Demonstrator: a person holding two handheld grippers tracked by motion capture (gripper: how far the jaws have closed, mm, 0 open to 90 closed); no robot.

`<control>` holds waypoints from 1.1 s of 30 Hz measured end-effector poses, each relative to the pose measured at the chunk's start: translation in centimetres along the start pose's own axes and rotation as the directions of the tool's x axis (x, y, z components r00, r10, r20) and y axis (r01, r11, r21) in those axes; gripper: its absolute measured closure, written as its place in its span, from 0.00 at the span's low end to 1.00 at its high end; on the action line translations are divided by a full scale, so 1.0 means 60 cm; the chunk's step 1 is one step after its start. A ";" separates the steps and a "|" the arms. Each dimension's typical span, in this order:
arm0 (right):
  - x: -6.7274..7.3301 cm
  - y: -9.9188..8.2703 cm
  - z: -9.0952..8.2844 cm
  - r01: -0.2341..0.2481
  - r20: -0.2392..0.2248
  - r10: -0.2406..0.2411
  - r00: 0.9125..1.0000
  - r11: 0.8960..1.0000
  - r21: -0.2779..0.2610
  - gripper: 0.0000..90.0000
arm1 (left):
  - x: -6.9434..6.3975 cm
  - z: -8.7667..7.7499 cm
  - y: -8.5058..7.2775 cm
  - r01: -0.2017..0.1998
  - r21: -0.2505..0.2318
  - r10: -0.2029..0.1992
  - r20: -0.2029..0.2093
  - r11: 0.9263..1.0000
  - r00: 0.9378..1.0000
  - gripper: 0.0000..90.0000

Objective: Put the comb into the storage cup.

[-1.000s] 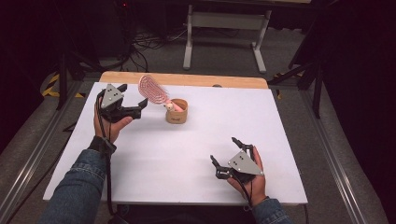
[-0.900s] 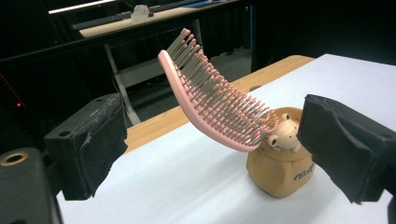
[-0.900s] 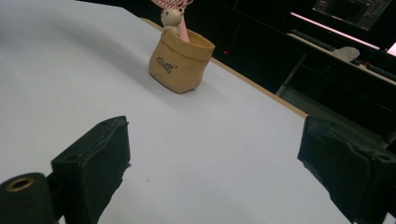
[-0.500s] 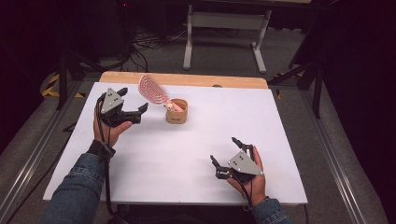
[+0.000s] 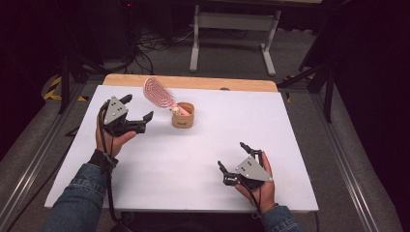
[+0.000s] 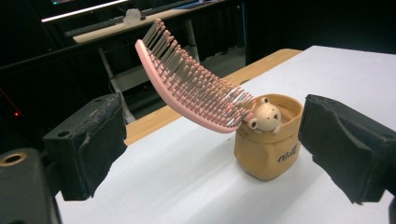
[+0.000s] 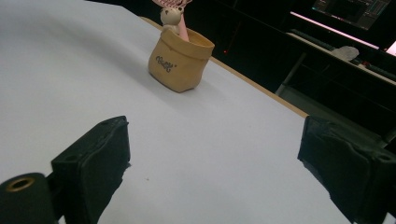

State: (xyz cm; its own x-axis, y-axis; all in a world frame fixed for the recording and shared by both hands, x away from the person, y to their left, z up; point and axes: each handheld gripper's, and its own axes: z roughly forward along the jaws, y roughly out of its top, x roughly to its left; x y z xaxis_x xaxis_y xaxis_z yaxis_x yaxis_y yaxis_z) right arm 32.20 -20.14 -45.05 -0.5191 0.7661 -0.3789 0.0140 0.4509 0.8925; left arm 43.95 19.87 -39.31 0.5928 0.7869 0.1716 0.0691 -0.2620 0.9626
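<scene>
While both hands rest over the white table (image 5: 309,145), a small tan pot (image 5: 183,115) stands upright toward the far side of it, a little left of the middle, with a pink hairbrush (image 5: 158,92) standing handle-down inside it. The brush head leans out up and to the left over the pot's rim, bristles facing up in the left gripper view, and a little bear figure (image 6: 264,116) peeks over the rim just beside the brush handle. Dark lettering runs across the pot's front, too small to read

The left gripper (image 5: 137,108) hovers just left of the pot, its jaws spread wide and holding nothing; in the left gripper view the pot (image 6: 268,141) and brush (image 6: 196,89) sit in the gap between the two black pads, apart from both. The right gripper (image 5: 235,159) sits near the table's front edge, right of the middle and well apart from the pot, its jaws likewise released and empty, with bare table between them in the right gripper view and the pot (image 7: 180,59) farther off

A wooden strip (image 5: 193,82) runs along the table's far edge, and denim sleeves (image 5: 77,203) cover the forearms
</scene>
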 end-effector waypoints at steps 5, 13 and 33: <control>0.000 0.000 0.000 0.001 0.000 -0.001 1.000 1.000 0.000 0.10 | -0.002 -0.005 -0.008 0.003 -0.006 -0.003 0.000 1.000 1.000 0.10; -0.001 0.000 -0.001 0.001 0.000 -0.001 1.000 1.000 -0.001 0.10 | -0.014 -0.020 -0.020 -0.012 -0.015 0.012 0.009 1.000 1.000 0.10; -0.005 0.005 -0.008 0.020 0.011 -0.020 1.000 1.000 -0.013 0.10 | -0.058 -0.045 -0.032 -0.057 -0.004 0.057 0.073 0.998 0.996 0.10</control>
State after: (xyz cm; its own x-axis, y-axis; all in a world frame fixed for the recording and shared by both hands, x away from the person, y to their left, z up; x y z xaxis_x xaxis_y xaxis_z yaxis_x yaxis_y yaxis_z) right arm 31.92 -20.43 -44.54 -0.5098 0.7621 -0.3992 -0.0078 0.4599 0.8880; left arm 39.59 19.18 -41.16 0.6528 0.7276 0.2107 0.0317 -0.3042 0.9521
